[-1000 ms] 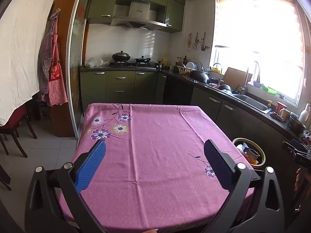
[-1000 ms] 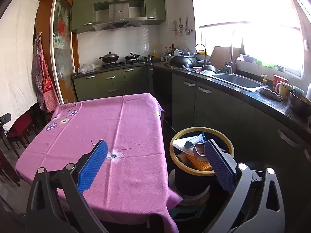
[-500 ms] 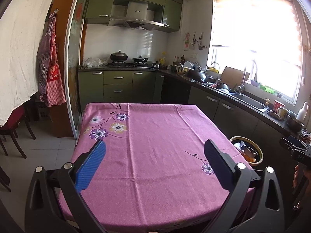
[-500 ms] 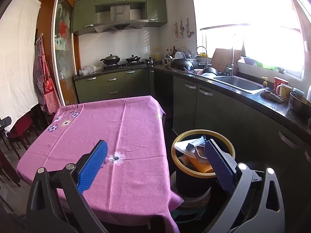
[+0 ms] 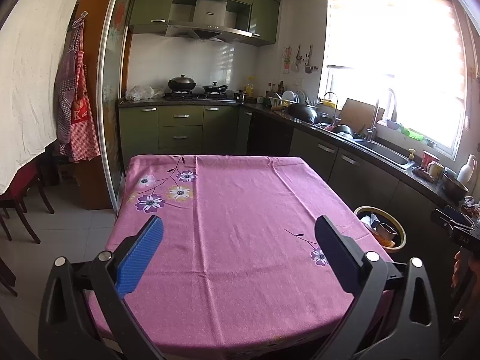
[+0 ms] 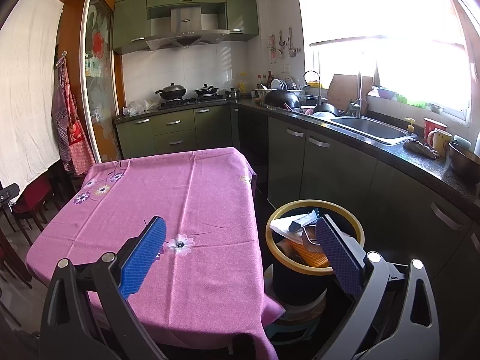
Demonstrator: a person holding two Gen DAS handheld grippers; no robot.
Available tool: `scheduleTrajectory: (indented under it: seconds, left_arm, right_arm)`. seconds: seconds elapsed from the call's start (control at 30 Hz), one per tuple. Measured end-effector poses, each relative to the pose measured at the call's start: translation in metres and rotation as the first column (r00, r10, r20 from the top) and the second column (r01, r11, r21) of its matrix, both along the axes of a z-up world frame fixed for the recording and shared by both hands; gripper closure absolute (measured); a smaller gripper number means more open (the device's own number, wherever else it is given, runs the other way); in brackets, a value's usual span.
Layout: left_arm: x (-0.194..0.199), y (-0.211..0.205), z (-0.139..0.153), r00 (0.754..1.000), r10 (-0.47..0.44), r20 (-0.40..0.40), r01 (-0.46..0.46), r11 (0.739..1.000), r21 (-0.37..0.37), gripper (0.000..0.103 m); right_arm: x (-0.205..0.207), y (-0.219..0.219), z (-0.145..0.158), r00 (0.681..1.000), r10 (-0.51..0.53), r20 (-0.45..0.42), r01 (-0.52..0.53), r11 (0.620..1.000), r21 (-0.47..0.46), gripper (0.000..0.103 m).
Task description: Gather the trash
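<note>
A black trash bin with a yellow rim (image 6: 358, 228) stands on the floor right of the table; it holds white paper, a metal tin and orange scraps. It also shows in the left wrist view (image 5: 400, 234). My right gripper (image 6: 240, 252) is open and empty, held above the table's right edge and the bin. My left gripper (image 5: 238, 249) is open and empty above the near part of the table with the pink flowered cloth (image 5: 228, 210). No loose trash shows on the cloth.
Green kitchen cabinets (image 6: 330, 162) and a dark counter with sink (image 6: 372, 127), cups and pans run along the right. A stove with pots (image 5: 192, 85) is at the back. Red chairs (image 5: 18, 192) and hanging aprons (image 5: 76, 114) stand at the left.
Both grippers have drifted back and up slightly, so the table and bin look a little farther away. Both stay open and empty.
</note>
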State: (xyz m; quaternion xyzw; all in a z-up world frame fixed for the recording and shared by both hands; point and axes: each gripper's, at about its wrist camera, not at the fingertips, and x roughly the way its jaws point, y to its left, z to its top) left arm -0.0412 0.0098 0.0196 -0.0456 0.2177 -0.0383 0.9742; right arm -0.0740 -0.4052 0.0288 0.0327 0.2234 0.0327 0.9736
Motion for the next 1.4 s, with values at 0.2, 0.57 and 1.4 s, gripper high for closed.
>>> scheduleTrajectory:
  seconds: [0.2, 0.57, 1.4]
  left_arm:
    - [0.0014, -0.0004, -0.0002, 1.000, -0.004, -0.002, 0.004, 1.000, 0.004, 0.007]
    - [0.0019, -0.0013, -0.0016, 1.000, -0.007, -0.009, 0.007, 1.000, 0.004, 0.007]
    - [0.0028, -0.0045, -0.0060, 1.000, -0.015, -0.023, 0.015, 1.000, 0.010, 0.007]
  right_arm:
    - [0.0005, 0.0003, -0.0011, 1.000, 0.001, -0.001, -0.001, 1.000, 0.000, 0.005]
    - [0.0021, 0.0005, -0.0023, 1.000, 0.003, -0.001, -0.003, 1.000, 0.001, 0.005]
    - [0.0076, 0.0002, -0.0075, 1.000, 0.013, -0.013, -0.013, 1.000, 0.006, 0.005]
